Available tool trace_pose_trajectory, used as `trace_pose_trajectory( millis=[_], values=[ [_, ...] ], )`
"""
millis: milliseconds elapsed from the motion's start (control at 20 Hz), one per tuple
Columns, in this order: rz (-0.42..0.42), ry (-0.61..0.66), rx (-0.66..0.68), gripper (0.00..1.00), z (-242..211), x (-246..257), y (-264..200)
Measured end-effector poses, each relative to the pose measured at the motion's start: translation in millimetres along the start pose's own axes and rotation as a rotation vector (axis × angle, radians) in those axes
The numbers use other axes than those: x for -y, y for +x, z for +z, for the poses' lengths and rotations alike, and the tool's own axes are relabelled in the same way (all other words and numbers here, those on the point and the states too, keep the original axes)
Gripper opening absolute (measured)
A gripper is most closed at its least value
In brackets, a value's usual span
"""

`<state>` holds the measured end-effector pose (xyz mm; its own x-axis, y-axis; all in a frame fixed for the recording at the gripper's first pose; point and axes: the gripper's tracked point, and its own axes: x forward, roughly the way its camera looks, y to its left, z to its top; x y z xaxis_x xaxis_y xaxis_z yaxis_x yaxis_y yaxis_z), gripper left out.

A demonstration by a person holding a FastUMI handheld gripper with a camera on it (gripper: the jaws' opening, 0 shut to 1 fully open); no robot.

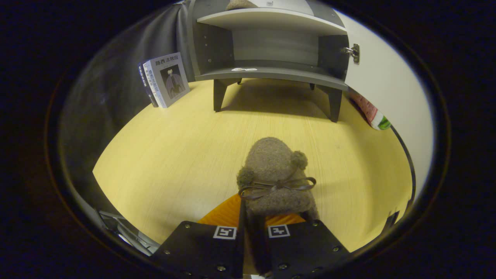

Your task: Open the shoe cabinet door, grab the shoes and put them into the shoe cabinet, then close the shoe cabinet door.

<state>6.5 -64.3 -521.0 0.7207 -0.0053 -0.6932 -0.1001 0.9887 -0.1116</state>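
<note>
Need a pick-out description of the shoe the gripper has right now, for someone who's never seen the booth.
Start at the open shoe cabinet at the far end of the yellow table. Come back toward the gripper: its fingers are shut on the heel of a fuzzy grey-brown shoe. Pom-poms and a thin bow set it apart from the books beside the cabinet.

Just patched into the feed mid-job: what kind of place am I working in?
Likely a staged booth on a wooden tabletop: a small open shoe cabinet, books against dark cloth, and a fuzzy slipper gripped in the tool.
</note>
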Motion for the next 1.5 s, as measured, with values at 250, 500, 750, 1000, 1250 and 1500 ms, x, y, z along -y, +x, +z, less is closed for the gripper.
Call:
trace_pose_trajectory(
  millis=[250,500,750,1000,1250,1500],
  values=[
    [-0.026,-0.006,0.008,0.02,13,1,0],
    [-0.053,0.01,0.044,0.02,40,7,-16],
    [-0.087,0.027,0.12,0.02,92,14,-48],
    [-0.13,0.033,0.218,0.02,160,23,-83],
    [-0.18,0.063,0.343,0.02,242,30,-114],
    [-0.214,0.06,0.467,0.02,320,31,-128]
  ],
)
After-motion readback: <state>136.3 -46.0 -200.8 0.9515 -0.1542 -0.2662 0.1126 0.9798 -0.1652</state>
